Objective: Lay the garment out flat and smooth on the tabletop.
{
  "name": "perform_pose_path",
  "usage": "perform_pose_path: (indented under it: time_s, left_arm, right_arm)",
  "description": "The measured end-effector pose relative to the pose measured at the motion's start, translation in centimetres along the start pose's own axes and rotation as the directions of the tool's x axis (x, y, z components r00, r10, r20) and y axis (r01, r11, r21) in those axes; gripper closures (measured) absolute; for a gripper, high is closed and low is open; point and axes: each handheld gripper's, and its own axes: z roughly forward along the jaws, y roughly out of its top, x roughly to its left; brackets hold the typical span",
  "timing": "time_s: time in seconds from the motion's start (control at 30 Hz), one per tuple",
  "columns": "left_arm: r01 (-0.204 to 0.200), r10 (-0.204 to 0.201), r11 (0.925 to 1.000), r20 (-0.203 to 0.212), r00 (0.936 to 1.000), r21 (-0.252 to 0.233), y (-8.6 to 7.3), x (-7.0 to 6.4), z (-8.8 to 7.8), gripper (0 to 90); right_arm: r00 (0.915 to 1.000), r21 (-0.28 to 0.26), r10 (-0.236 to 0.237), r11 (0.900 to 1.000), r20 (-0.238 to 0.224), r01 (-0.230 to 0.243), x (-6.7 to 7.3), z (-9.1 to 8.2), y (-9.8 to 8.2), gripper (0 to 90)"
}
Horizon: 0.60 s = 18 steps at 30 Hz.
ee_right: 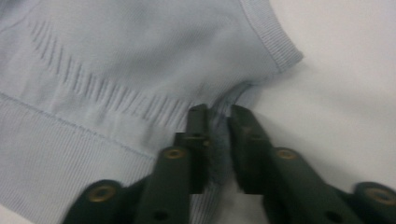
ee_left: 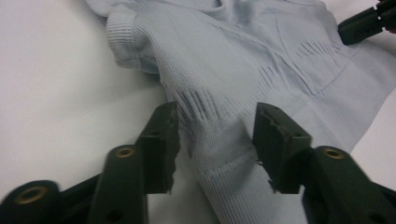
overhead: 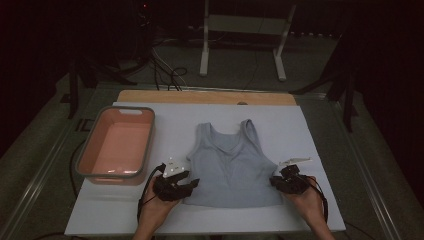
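Pale blue ribbed sleeveless knit top [overhead: 231,165] lying flat on the white table sheet [overhead: 300,125], straps toward the far edge, hem toward the person, near the middle of the table. Left gripper [overhead: 192,184] at the top's lower left edge, held in the left hand [overhead: 155,207]; in the left gripper view, jaws standing apart astride the garment's side edge, fabric between them, pads not pressing on it. Right gripper [overhead: 274,181] at the lower right edge, in the right hand [overhead: 307,202]; in the right gripper view, jaws clenched on a raised fold of the top's side [ee_right: 215,140], just above the wide ribbed hem band [ee_right: 70,154]. Salmon-pink rectangular plastic basin with grey rim [overhead: 85,157] standing left of the top, apart from it.
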Motion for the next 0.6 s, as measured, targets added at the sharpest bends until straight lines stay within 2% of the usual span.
perform_pose_path:
  time_s: [0.3,0.6]
  left_arm:
    - [0.015,-0.015,0.9995,-0.011,0.9998,0.029,-0.1,0.3,0.2,78.1]
    - [0.008,-0.008,0.999,-0.014,0.9999,0.044,0.0,0.0,0.4,84.7]
  right_arm:
    - [0.9999,-0.008,-0.009,1.0,-0.006,0.009,0.1,-0.4,-0.1,85.8]
    - [0.9997,-0.027,-0.023,0.999,-0.009,0.022,0.0,-1.3,-0.6,86.4]
